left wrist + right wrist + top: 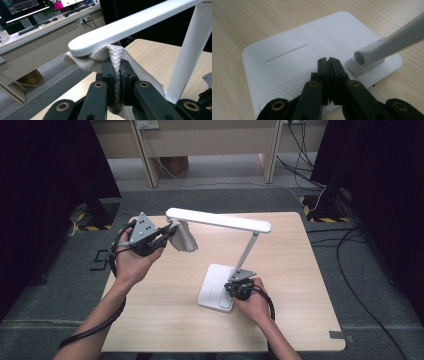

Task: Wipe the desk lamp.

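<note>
A white desk lamp stands on the wooden table (165, 320), with a flat square base (212, 285), a slanted stem (247, 252) and a long horizontal head (220, 220). My left gripper (167, 234) is shut on a beige waffle-weave cloth (184, 237) and holds it against the underside of the lamp head's left end (105, 37); the cloth (100, 56) bunches under that tip. My right gripper (231, 287) is shut with nothing between its jaws, and its tips (328, 61) rest on the lamp base (287, 50) beside the stem's foot (367, 62).
The lamp stem (190, 50) rises just right of the left gripper. Grey floor surrounds the table, with cables (350, 270) at the right and desk legs (147, 155) at the back. A long desk with monitors and keyboards (32, 25) stands behind.
</note>
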